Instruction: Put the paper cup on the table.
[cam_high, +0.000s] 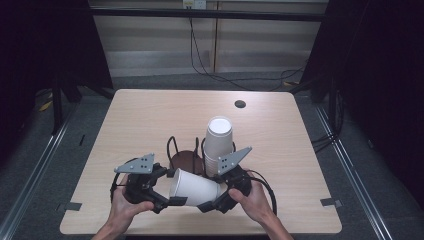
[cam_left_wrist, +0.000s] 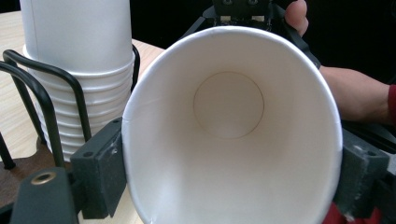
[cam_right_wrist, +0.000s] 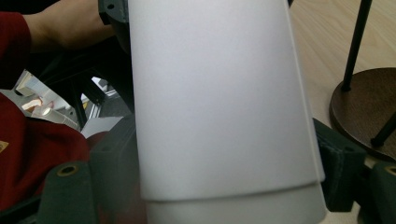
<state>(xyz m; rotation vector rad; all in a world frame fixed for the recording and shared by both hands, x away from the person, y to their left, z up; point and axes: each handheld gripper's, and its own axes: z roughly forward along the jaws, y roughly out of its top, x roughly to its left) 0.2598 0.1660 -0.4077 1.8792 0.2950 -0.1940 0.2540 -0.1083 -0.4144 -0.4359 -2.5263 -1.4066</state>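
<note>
Nearest to camera: white paper cup (cam_left_wrist: 233, 135), its open mouth facing straight into the left gripper view, round base visible deep inside.
Cup, looks: plain white, tapered, smooth wall, rolled rim; mouth squeezed slightly oval in the left gripper view.
Cup, second wall: in the right gripper view a step line shows near the bottom of the cup (cam_right_wrist: 219, 102), so it may be two cups nested; I cannot tell for sure.
Cup, place: lying on its side above the near edge of the worktop (cam_high: 150, 115), held between both grippers, just in front of the wire holder; cup seen from above at (cam_high: 195, 187).
Left gripper (cam_high: 162, 192): jaws partly apart and pressed on the rim end of the cup, one dark pad on each side of the mouth; pads (cam_left_wrist: 105, 168) touch the wall.
Left gripper, close-up: gripper (cam_left_wrist: 233, 179) clamps the cup at its widest part.
Right gripper (cam_high: 215, 197): clamped on the narrow base end of the cup, pads flat on both flanks.
Right gripper, close-up: gripper (cam_right_wrist: 224, 172) with pads (cam_right_wrist: 334, 163) hugging the cup wall.
Stack of cups (cam_high: 218, 145): white, upright in the black wire holder (cam_high: 175, 150), just behind the held cup.
Holder base (cam_right_wrist: 364, 107): dark brown disc on the worktop.
Hands: left hand (cam_high: 122, 205) and right hand (cam_high: 257, 200) each grip a gripper body.
</note>
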